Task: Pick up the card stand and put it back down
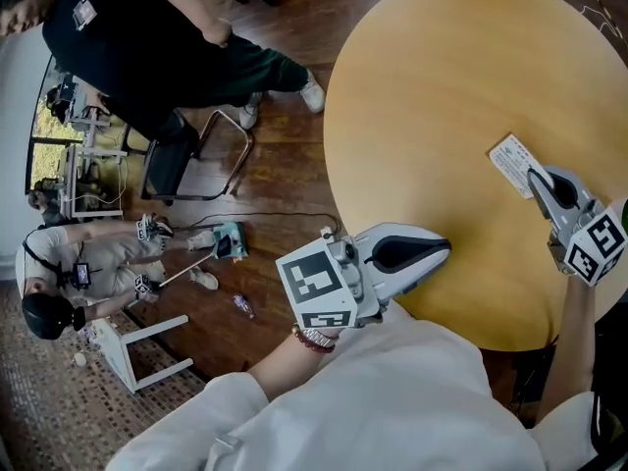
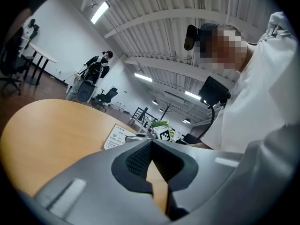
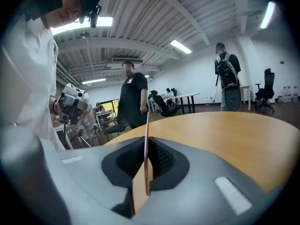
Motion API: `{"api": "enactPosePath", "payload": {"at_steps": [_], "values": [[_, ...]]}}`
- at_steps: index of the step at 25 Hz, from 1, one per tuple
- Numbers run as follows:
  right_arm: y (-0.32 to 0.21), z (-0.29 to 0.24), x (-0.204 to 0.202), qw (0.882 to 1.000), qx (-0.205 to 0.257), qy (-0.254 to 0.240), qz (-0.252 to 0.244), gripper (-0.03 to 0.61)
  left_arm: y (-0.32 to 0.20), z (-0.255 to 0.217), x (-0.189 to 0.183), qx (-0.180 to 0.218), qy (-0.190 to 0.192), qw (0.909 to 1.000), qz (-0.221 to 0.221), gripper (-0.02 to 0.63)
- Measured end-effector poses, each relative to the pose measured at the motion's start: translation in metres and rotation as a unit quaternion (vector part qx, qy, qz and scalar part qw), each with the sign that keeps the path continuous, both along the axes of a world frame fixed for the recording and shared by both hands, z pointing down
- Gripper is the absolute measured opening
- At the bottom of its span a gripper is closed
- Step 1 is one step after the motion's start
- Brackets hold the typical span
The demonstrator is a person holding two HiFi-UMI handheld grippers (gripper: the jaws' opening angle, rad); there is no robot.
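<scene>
The card stand [image 1: 510, 159] is a small white printed card at the right side of the round wooden table [image 1: 442, 86]. My right gripper [image 1: 532, 174] is shut on its near edge. In the right gripper view the card stand [image 3: 146, 159] shows edge-on as a thin upright sheet pinched between the black pads of the right gripper [image 3: 146, 138]. My left gripper [image 1: 446, 248] hovers over the table's near-left rim, apart from the card. In the left gripper view the left gripper [image 2: 151, 141] is shut on nothing, and the card stand [image 2: 117, 136] stands farther along the table.
On the wooden floor to the left stand a person in black [image 1: 147, 27], a black chair [image 1: 182, 160], a second person holding grippers [image 1: 78, 263] and a white stool [image 1: 132, 346]. The table's edge curves close to my body.
</scene>
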State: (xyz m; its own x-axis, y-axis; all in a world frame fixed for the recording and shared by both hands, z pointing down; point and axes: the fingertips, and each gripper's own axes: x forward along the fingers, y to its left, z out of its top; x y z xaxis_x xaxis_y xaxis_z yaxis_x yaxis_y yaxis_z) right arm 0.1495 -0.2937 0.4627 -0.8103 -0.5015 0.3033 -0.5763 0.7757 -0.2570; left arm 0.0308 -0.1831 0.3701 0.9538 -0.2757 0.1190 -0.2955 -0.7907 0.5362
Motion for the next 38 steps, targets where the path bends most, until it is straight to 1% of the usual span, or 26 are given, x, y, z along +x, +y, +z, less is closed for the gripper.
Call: {"api": "enactPosePath", "payload": {"at_steps": [2,5,7,9,12,15,17,21,25,29,32,35,36,38], "values": [[0.028,-0.037,0.011,0.999,0.017,-0.022,0.021,0.022,0.017,-0.009,0.008,0.007,0.010,0.9999,0.001,-0.018],[0.081,-0.079,0.019,0.997,0.028,-0.060,0.048,0.021,0.046,-0.020,0.009,0.025,0.021,0.9995,0.001,-0.017],[0.121,-0.103,0.025,0.994,0.038,-0.089,0.057,0.021,0.069,-0.026,0.011,0.041,0.023,0.9989,0.002,-0.017],[0.162,-0.126,0.038,0.990,0.050,-0.115,0.064,0.021,0.095,-0.030,0.021,0.054,0.027,0.9982,0.001,-0.018],[0.223,-0.154,0.055,0.986,0.070,-0.132,0.074,0.021,0.138,-0.038,0.037,0.069,0.034,0.9970,0.000,-0.018],[0.274,-0.169,0.054,0.983,0.086,-0.149,0.069,0.021,0.180,-0.053,0.043,0.086,0.035,0.9957,-0.001,-0.018],[0.299,-0.170,0.050,0.983,0.086,-0.150,0.059,0.021,0.204,-0.055,0.046,0.085,0.035,0.9957,-0.002,-0.018],[0.333,-0.178,0.050,0.985,0.095,-0.137,0.049,0.021,0.235,-0.048,0.055,0.080,0.035,0.9961,0.002,-0.017],[0.370,-0.186,0.048,0.983,0.111,-0.126,0.070,0.021,0.260,-0.057,0.053,0.103,0.029,0.9938,0.030,-0.017],[0.390,-0.196,0.021,0.984,0.119,-0.115,0.066,0.021,0.271,-0.075,0.041,0.124,0.029,0.9911,0.039,-0.017],[0.402,-0.206,0.008,0.983,0.120,-0.117,0.076,0.021,0.282,-0.089,0.036,0.142,0.024,0.9880,0.056,-0.017],[0.414,-0.207,-0.010,0.982,0.119,-0.118,0.092,0.021,0.295,-0.092,0.024,0.163,0.010,0.9833,0.081,-0.017],[0.416,-0.205,-0.016,0.982,0.121,-0.115,0.093,0.021,0.297,-0.091,0.018,0.168,0.011,0.9821,0.084,-0.016],[0.415,-0.202,-0.027,0.982,0.124,-0.109,0.094,0.022,0.294,-0.087,0.008,0.168,0.006,0.9826,0.079,-0.011]]}}
